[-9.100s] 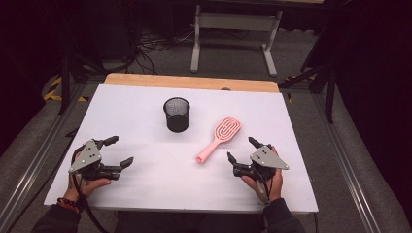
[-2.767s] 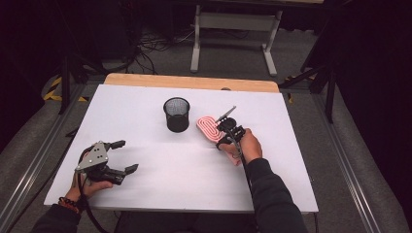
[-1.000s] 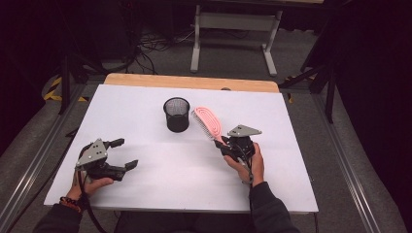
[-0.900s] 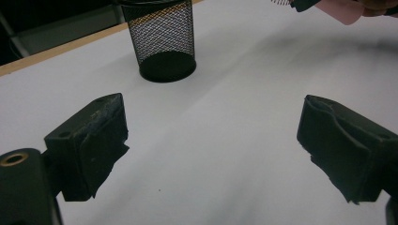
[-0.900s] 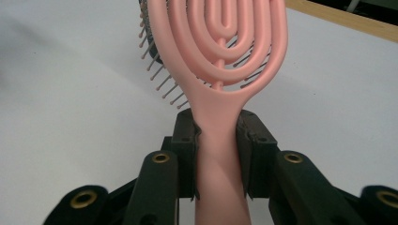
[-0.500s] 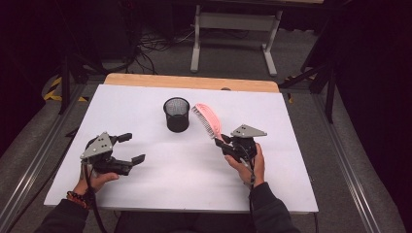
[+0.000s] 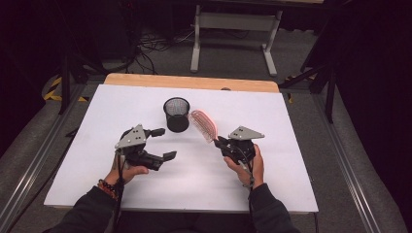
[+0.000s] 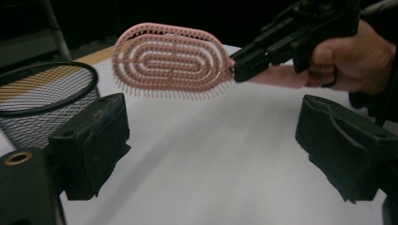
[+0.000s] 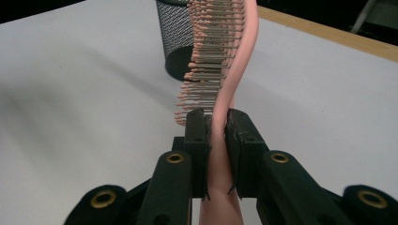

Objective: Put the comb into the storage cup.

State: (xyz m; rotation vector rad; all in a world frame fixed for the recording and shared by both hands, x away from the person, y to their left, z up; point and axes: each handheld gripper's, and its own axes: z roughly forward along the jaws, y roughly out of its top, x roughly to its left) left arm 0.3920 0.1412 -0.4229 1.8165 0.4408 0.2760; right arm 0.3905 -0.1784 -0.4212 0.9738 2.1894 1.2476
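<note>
The right gripper (image 7: 219,141) has just been closing and clamps the pink oval plastic hairbrush (image 7: 203,125) by its handle. The left gripper (image 7: 164,143) gapes empty, the brush head beyond its fingers (image 8: 96,140).

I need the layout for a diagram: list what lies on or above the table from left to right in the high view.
Left gripper → mesh cup → pink brush → right gripper, shut on the brush's handle.
</note>
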